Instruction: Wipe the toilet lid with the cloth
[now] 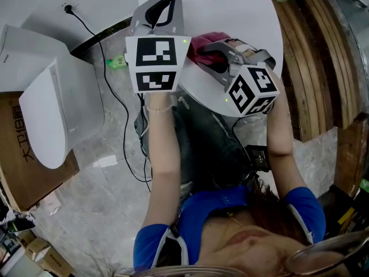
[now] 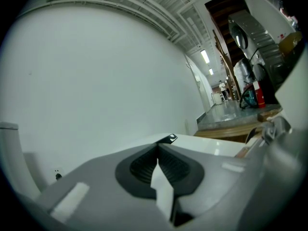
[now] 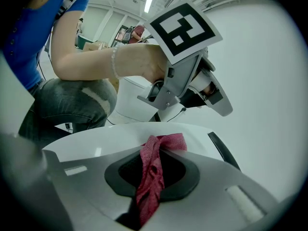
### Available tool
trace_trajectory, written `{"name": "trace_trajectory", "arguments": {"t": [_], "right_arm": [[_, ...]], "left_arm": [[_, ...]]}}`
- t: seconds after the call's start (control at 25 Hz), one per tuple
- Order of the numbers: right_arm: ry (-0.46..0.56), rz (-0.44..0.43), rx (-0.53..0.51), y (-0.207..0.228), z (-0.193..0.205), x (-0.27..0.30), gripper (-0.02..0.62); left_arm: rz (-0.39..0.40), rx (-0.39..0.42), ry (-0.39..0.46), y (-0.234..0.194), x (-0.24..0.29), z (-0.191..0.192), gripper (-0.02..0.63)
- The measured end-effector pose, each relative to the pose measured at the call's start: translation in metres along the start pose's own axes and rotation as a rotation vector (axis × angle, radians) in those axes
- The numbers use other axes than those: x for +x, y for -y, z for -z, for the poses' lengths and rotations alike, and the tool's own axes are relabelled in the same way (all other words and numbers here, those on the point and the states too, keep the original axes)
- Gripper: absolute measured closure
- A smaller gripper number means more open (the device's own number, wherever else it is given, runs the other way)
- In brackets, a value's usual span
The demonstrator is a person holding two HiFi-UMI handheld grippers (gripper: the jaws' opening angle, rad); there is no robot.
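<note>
My right gripper (image 3: 161, 149) is clamped on the red cloth (image 3: 150, 186) over the white lid (image 1: 230, 4). My left gripper (image 2: 158, 147), jaws together and empty, is just left of it.

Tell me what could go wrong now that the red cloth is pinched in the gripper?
The right gripper holds only a thin bunched strip of the cloth, so it might slip out on the way to the toilet. The black cable lies on the floor between the person and the toilet; a foot might catch it. The left gripper is shut and empty close beside the right one, so they could bump.
</note>
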State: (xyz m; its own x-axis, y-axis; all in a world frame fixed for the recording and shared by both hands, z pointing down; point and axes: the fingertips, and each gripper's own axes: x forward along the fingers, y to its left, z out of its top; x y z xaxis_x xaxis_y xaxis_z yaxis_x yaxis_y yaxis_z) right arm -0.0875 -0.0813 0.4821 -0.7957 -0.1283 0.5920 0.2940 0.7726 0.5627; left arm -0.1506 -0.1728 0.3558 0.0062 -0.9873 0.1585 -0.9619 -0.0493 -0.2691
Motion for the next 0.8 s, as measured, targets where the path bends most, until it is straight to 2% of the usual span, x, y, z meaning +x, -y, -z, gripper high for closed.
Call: {"name": "trace_trajectory", "arguments": {"t": [0.8], "right_arm": [[0.030,-0.052,-0.089,-0.019,-0.031,0.018,0.543]], "left_arm": [[-0.025,-0.006,0.006,-0.010,-0.008,0.000,0.603]]}}
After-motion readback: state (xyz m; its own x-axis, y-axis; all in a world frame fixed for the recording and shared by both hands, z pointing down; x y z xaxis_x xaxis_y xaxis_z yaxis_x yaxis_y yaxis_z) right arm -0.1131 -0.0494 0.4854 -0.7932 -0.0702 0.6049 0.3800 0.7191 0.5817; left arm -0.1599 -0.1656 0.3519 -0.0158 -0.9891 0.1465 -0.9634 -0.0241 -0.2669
